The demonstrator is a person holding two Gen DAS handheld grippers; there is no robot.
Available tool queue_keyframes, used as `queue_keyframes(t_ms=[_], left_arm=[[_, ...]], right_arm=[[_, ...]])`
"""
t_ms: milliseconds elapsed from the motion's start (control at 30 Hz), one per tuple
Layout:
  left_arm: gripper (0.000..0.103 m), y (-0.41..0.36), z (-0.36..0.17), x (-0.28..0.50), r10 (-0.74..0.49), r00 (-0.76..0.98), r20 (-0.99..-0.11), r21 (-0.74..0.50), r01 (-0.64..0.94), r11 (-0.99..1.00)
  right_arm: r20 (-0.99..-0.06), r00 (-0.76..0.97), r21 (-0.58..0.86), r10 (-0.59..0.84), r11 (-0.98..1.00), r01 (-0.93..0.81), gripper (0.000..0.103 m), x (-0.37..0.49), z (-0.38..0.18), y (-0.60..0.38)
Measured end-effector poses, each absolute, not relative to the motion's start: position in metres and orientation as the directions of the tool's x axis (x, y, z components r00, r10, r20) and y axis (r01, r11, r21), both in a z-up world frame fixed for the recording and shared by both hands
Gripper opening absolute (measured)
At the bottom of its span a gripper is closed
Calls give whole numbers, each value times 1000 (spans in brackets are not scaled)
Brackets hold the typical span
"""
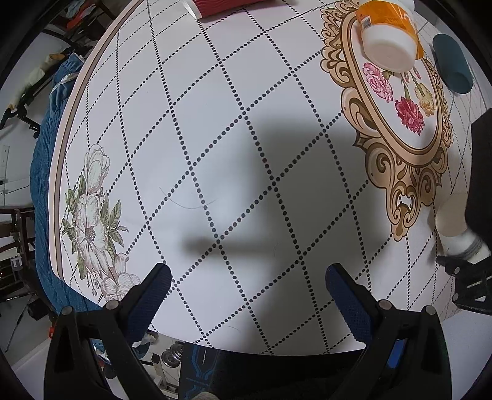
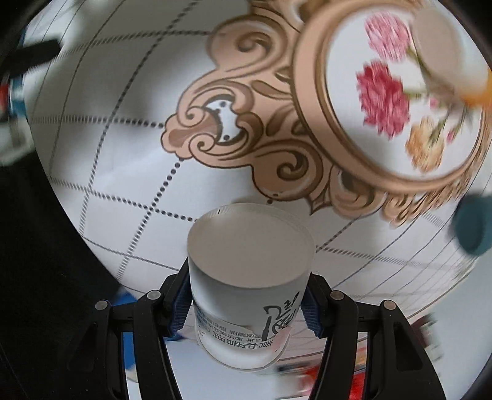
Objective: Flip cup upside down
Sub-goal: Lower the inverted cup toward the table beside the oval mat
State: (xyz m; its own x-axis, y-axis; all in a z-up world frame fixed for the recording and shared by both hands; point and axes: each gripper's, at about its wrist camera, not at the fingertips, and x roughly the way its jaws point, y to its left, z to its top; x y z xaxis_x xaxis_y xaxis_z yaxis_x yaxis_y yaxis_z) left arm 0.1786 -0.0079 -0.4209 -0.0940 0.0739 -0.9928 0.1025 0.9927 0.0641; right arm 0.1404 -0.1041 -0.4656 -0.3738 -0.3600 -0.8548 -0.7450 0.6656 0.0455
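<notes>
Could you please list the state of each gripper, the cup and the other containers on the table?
Right gripper: shut on the cup, above the table.
Cup: held, closed base facing the camera, tilted.
Left gripper: open, holding nothing.
Orange container: lying tipped, white end towards the camera.
Teal cylinder: lying on its side.
Red item: lying at the table's far edge.

The left gripper (image 1: pixel 248 284) hung spread over the patterned worktop (image 1: pixel 215 138). Far right lay an orange jar (image 1: pixel 388 34); near right, a white cup (image 1: pixel 458 226) was held, tilted.
</notes>
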Motion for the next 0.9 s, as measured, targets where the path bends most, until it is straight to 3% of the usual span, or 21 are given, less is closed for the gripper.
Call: queue_keyframes(t_ms=[300,600,667,733,900], left_arm=[[103,-11,-421,179,73,-89,-993,62,120,991],[103,-21,-420,177,75,-87,-993,63,139,988],[103,-23,-418,177,75,-86,-993,62,143,988],[103,-26,-417,178,75,-84,-994,62,147,987],[103,-38,-414,179,76,-81,-994,62,161,985]], right_arm=[[-827,-527,111,-196,862,-495,63,184,-474,-146],[-821,-562,128,-99,928,-351,64,219,-474,-202],[-817,-570,128,-83,939,-320,68,225,-472,-211],[-829,-554,124,-75,942,-313,81,226,-474,-225],[-852,-520,120,-65,941,-315,81,240,-450,-236]])
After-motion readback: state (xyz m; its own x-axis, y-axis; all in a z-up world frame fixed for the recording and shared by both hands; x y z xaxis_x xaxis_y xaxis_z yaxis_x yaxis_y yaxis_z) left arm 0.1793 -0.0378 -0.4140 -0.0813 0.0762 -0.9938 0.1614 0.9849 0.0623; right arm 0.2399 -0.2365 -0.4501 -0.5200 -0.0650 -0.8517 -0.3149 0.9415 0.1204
